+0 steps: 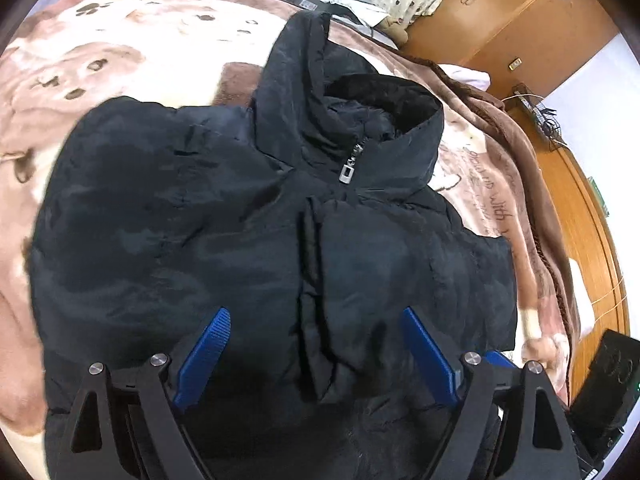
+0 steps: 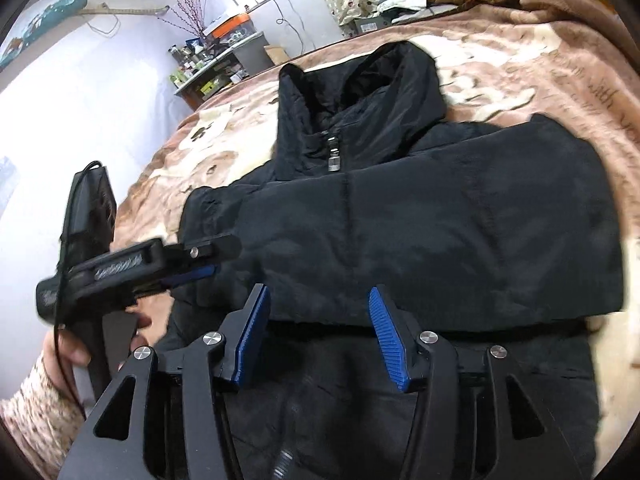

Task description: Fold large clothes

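Note:
A black padded hooded jacket lies front up on a brown and cream blanket, zipped to the collar, with both sleeves folded across the chest. It also shows in the right wrist view. My left gripper is open and empty, just above the jacket's lower chest. My right gripper is open and empty over the folded sleeve's lower edge. The left gripper also shows in the right wrist view, at the jacket's left side.
The blanket covers a bed. A wooden wardrobe and wooden floor lie to the right. A black device sits at the bed's near right. A cluttered shelf stands beyond the bed.

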